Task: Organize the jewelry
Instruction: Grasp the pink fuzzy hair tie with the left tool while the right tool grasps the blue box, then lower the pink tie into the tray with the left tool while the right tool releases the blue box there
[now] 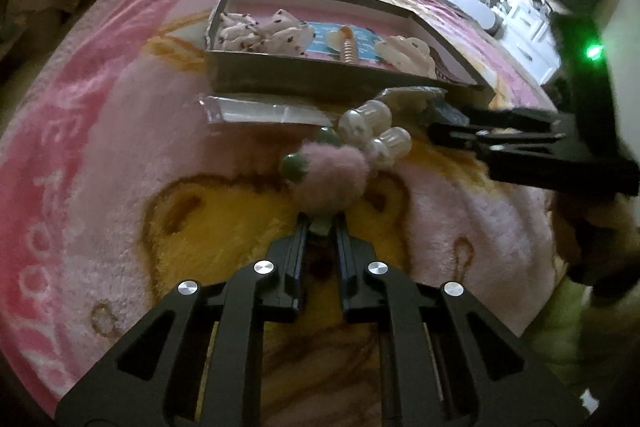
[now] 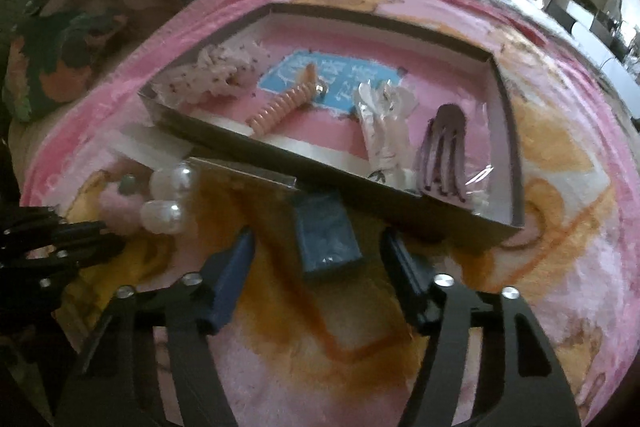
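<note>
left gripper (image 1: 321, 223) is clamped on the near end of the pink pom-pom hair tie (image 1: 332, 167) on the pink blanket (image 1: 100, 147). right gripper (image 2: 316, 243) stands apart around the blue packet (image 2: 326, 231), not pressing yet. risk: the pearl beads (image 1: 372, 131) dangle and could snag the cardboard tray (image 2: 516, 155) wall (it's just beyond). dim bedroom, window far behind.

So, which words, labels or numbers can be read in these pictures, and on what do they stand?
Pink blanket: large white letters along its edge, seen sideways and cut off; no word reads with certainty.
Blue card in the box: white writing, too blurred to read.
Nothing else bears readable text.
</note>
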`<state>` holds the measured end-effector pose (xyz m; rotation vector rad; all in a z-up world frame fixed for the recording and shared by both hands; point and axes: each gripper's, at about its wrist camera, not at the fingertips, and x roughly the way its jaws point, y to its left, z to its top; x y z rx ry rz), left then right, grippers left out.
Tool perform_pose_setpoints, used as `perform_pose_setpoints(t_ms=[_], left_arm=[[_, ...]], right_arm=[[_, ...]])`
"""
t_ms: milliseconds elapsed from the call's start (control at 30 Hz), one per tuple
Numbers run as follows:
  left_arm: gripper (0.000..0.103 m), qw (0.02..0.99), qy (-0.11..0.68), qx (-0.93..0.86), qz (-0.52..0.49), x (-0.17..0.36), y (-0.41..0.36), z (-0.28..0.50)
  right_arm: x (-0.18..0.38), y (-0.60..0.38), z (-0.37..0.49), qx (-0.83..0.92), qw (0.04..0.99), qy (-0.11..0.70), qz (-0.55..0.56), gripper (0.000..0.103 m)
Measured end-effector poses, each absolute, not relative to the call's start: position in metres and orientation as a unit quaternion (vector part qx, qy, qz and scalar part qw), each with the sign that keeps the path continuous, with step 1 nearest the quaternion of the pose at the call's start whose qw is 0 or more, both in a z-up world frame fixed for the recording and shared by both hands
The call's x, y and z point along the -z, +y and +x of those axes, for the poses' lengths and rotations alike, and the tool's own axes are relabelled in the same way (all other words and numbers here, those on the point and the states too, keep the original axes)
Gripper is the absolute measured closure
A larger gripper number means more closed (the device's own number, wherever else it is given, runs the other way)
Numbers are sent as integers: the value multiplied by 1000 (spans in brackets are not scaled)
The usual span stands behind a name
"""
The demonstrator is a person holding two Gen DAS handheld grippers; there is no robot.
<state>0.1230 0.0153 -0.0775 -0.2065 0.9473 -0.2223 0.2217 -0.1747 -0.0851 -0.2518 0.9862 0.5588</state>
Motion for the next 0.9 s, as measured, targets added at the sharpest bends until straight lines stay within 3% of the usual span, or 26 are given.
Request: perform_pose_setpoints(t_ms=[133, 267, 500, 533, 567, 900], left_arm=[[74, 882, 446, 108, -111, 74, 20, 123], [53, 886, 439, 109, -108, 69, 17, 129], [53, 887, 441, 98, -94, 71, 12, 148], [57, 887, 442, 96, -91, 72, 12, 150], [68, 888, 442, 95, -87, 73, 12, 152], [72, 897, 423, 91, -94, 55, 25, 137]], right_arm=[[93, -174, 220, -279, 831, 469, -103, 72], [88, -182, 210, -300, 828, 470, -64, 72], [68, -202, 187, -301, 839, 452, -34, 72], [65, -205, 184, -300, 841, 449, -29, 72], [63, -208, 182, -300, 842, 447, -25, 72], [28, -227, 154, -303, 862, 405, 1, 72]])
